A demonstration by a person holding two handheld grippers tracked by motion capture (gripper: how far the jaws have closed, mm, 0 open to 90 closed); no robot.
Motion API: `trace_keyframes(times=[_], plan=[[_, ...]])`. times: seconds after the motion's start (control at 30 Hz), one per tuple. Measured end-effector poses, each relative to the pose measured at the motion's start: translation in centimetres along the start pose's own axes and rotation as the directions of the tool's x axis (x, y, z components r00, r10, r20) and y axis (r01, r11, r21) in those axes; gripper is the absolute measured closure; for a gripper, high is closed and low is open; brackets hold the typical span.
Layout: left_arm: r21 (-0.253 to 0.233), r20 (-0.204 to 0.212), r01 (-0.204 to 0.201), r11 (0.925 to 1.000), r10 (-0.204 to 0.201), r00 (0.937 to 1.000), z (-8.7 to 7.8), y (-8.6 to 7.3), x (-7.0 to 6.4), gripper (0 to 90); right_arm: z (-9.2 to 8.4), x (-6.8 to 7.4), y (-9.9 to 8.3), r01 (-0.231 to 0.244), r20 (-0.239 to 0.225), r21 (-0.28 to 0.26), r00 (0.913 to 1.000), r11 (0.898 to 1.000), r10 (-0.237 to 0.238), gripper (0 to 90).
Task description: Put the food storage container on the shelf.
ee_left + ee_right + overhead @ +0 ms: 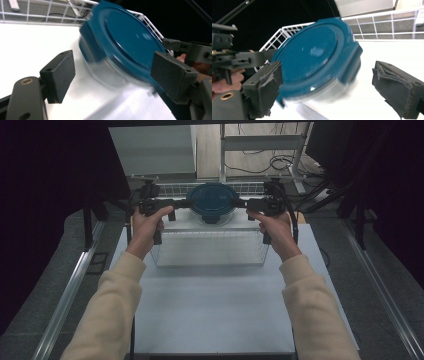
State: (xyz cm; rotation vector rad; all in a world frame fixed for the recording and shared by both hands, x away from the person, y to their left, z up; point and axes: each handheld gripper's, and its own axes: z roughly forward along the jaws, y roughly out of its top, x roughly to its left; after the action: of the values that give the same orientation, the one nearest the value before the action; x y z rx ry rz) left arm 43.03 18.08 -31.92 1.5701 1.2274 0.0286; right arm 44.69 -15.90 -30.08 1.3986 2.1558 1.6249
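Inside the wire basket (210, 251) sits the blue-lidded container (212, 200), both jaws open.

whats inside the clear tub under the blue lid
The blue lid covers the clear tub from above. Through the blurred clear wall nothing can be made out, so whether it holds anything cannot be told.

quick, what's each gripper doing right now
left gripper: open, holding nothing, beside the blue-lidded container
right gripper: open, holding nothing, at its other side

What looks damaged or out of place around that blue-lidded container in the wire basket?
The foam pads on the right gripper look torn and ragged at their edges. The blue-lidded container sits flat in the wire basket, lid on, nothing spilled. Both grippers' jaws stand open beside it.
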Motion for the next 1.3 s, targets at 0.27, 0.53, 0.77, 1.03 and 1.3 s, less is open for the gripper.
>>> trace_keyframes(times=[0.27, 0.53, 0.77, 1.03, 1.3], plan=[[0.0, -0.047, -0.135, 0.9908, 0.135, 0.9897, -3.3, -5.0, -2.0, 19.6, -3.7, 0.3, -4.0, 0.112, -0.008, -0.016, 0.9937, 0.994, -0.112, 16.8], [-0.016, -0.057, -0.205, 0.9786, 0.204, 0.9773, -5.8, -9.8, -1.9, 19.9, -7.1, 1.5, -8.1, 0.271, -0.019, -0.044, 0.9621, 0.962, -0.272, 20.0], [0.003, -0.079, -0.239, 0.971, 0.238, 0.9679, -7.6, -15.6, -0.4, 20.0, -9.1, 0.6, -12.7, 0.29, -0.031, -0.058, 0.9558, 0.955, -0.293, 20.9], [0.054, -0.118, -0.232, 0.9713, 0.237, 0.9644, -8.0, -19.9, 1.2, 19.9, -10.5, -1.7, -18.3, 0.312, -0.01, -0.05, 0.9496, 0.949, -0.313, 21.6], [0.126, -0.139, -0.231, 0.9649, 0.247, 0.9589, -7.5, -23.9, 2.2, 20.0, -10.3, -3.4, -23.4, 0.32, 0.008, 0.056, 0.9471, 0.946, -0.321, 21.6]])
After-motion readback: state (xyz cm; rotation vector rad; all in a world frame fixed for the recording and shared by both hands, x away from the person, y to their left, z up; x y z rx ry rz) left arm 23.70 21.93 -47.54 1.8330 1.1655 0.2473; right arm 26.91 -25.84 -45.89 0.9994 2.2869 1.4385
